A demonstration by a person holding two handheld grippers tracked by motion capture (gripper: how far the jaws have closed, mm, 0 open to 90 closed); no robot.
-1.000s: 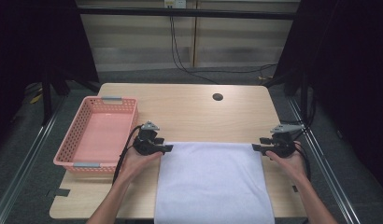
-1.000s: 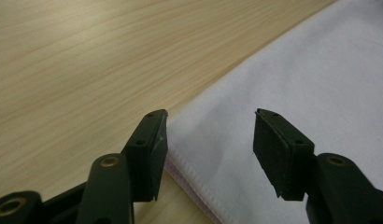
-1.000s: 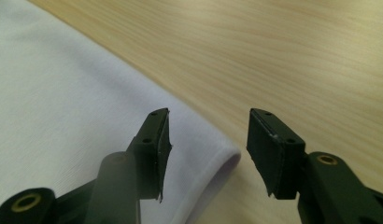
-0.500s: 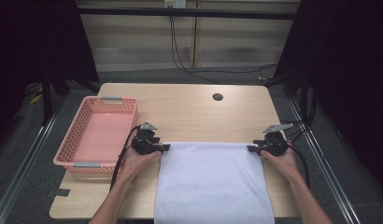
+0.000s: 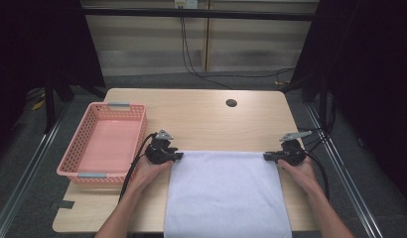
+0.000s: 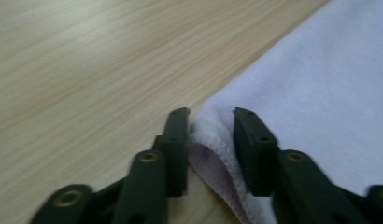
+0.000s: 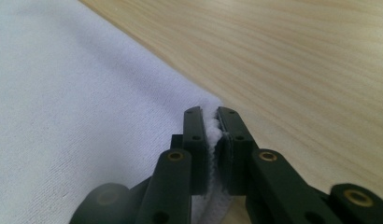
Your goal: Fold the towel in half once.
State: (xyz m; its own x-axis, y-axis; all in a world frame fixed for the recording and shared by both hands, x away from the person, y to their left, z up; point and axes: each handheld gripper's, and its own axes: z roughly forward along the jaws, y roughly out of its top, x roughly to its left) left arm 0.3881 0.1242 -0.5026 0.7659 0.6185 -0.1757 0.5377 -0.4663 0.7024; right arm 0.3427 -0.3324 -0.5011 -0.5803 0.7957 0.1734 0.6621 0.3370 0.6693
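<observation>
A pink basket (image 5: 103, 144) is seen at the table's left edge, grey clips on its near and far rims. A dark round hole (image 5: 231, 103) is seen in the wooden table (image 5: 201, 119) near its far edge. Black cables (image 5: 191, 59) are hung down the wall panel behind.

The table (image 5: 201, 119) is evenly lit from above, surroundings left pretty dark; the close jaws are blurred in both gripper views.
</observation>
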